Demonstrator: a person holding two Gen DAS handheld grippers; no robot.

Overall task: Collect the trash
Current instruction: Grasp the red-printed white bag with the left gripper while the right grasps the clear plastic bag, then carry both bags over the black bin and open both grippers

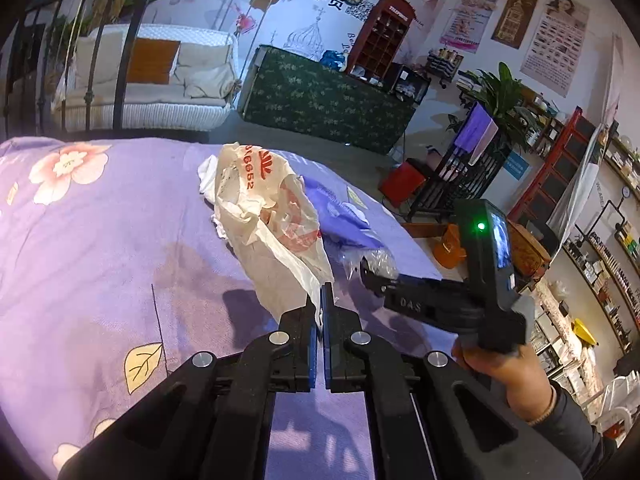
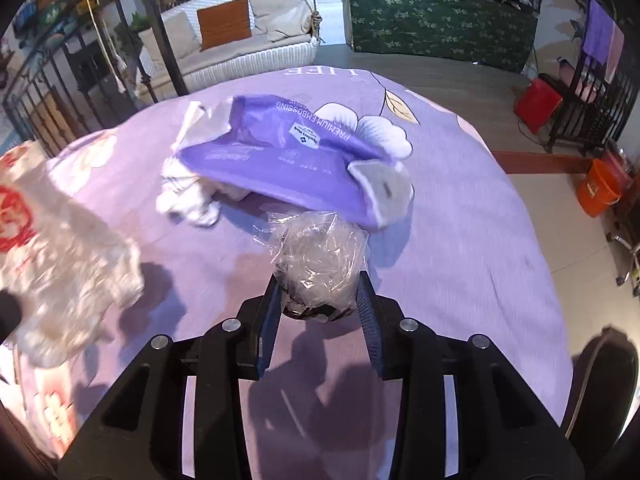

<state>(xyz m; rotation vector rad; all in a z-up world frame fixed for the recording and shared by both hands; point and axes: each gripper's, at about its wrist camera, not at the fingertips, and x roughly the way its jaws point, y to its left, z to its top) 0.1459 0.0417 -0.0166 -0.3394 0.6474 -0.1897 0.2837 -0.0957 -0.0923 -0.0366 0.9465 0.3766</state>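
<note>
My left gripper [image 1: 321, 292] is shut on the edge of a white plastic bag with red print [image 1: 264, 216], which stands up on the purple floral bedsheet [image 1: 100, 248]. The bag also shows blurred in the right wrist view [image 2: 60, 248]. My right gripper [image 2: 320, 284] is shut on a crumpled clear plastic wrapper [image 2: 320, 256] just above the sheet; it also shows in the left wrist view [image 1: 370, 270]. A purple tissue pack [image 2: 288, 156] lies beyond the wrapper, with a crumpled white tissue [image 2: 188, 200] at its left.
The bed's right edge drops to a tiled floor with an orange bucket [image 2: 600, 192] and a red box [image 2: 538, 100]. A black metal bed frame [image 2: 160, 40], a white wicker sofa [image 2: 248, 40] and a green-covered counter [image 2: 440, 20] stand beyond.
</note>
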